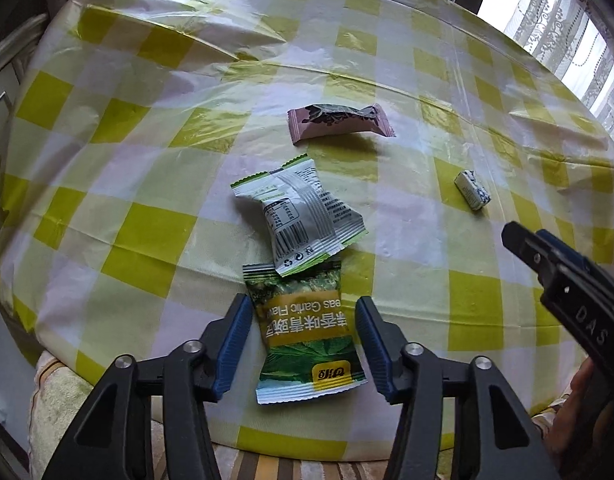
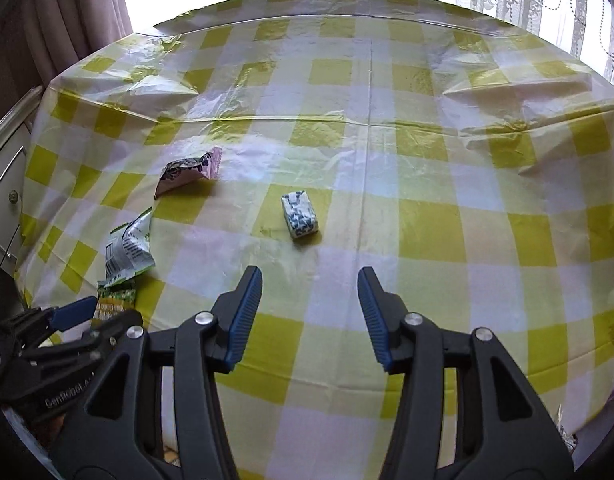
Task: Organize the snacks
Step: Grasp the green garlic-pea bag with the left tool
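Observation:
A green garlic-pea packet lies flat on the checked tablecloth, right between the blue pads of my left gripper. The pads stand close on either side of it, open, and the packet is not squeezed. A white and grey packet overlaps its far end. Beyond that lies a pink bar wrapper. A small white and blue candy sits ahead of my right gripper, which hovers open and empty over the cloth. The right gripper's fingers reach in from the right of the left wrist view.
The round table's yellow and white plastic cloth is creased toward the far side. A white cabinet stands at the left, curtains and a bright window behind. A striped cushion shows under the near edge.

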Demonstrator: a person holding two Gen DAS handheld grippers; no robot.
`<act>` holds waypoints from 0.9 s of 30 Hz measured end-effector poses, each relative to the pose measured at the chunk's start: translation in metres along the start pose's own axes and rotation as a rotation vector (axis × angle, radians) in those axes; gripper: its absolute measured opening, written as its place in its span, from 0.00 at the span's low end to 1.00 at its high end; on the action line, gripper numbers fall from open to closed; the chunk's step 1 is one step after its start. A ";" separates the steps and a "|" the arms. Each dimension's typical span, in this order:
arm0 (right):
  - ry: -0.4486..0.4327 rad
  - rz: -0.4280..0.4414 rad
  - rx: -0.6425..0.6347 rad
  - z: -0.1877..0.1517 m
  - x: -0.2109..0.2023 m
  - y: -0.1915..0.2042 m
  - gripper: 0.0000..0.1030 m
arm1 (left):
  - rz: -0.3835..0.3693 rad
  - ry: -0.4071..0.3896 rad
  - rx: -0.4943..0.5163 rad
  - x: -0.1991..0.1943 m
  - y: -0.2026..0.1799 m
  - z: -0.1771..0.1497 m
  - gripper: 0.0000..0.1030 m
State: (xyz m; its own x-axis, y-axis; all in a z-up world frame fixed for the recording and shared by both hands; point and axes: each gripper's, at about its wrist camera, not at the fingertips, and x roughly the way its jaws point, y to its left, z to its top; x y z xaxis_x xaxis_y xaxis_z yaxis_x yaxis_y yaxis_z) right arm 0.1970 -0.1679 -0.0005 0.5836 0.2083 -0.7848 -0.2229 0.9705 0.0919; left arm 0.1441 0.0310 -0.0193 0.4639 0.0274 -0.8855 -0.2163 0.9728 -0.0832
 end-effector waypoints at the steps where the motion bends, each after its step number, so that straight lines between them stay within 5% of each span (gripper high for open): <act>1: 0.001 0.006 0.002 0.003 0.004 0.001 0.52 | 0.003 -0.004 -0.004 0.000 0.002 0.000 0.43; 15: 0.018 -0.010 -0.054 0.023 0.046 0.010 0.52 | -0.043 -0.043 -0.131 -0.007 0.032 0.001 0.36; 20: 0.020 -0.026 -0.072 0.024 0.054 0.012 0.41 | -0.054 -0.067 -0.152 -0.007 0.034 0.000 0.36; 23: 0.012 -0.028 -0.074 0.023 0.053 0.012 0.24 | -0.065 -0.083 -0.131 -0.008 0.029 -0.001 0.35; 27: 0.005 -0.029 -0.086 0.022 0.052 0.014 0.23 | -0.062 -0.087 -0.106 -0.007 0.023 -0.002 0.35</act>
State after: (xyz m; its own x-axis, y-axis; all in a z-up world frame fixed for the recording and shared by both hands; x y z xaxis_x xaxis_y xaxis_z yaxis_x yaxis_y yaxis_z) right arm 0.2412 -0.1408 -0.0265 0.5870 0.1791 -0.7895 -0.2722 0.9621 0.0158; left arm 0.1340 0.0523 -0.0165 0.5507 -0.0073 -0.8347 -0.2723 0.9437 -0.1879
